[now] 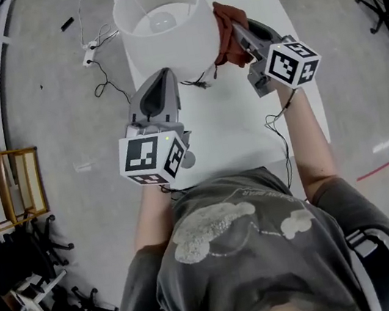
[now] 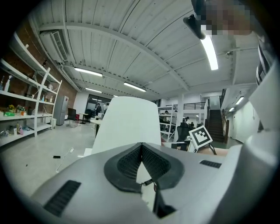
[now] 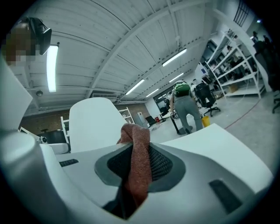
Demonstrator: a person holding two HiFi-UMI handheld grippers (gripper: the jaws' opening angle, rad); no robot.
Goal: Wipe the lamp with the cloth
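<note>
A white lamp [image 1: 160, 27] with a wide round shade stands on the white table [image 1: 257, 6]; its bulb shows inside from the head view. A rust-red cloth [image 1: 227, 33] hangs beside the shade's right side, with my right gripper [image 1: 242, 37] shut on it. In the right gripper view the cloth [image 3: 138, 162] is pinched between the jaws, with the lamp shade [image 3: 94, 124] just behind on the left. My left gripper [image 1: 165, 74] is shut and holds nothing, its tip close to the shade's near side; its own view shows the shade [image 2: 129, 127] straight ahead.
A black cable [image 1: 201, 81] trails from the lamp's foot across the table, and another runs down by my right arm. A power strip [image 1: 89, 54] with wires lies on the floor to the left. Shelves [image 1: 6, 188] and office chairs stand at the far left.
</note>
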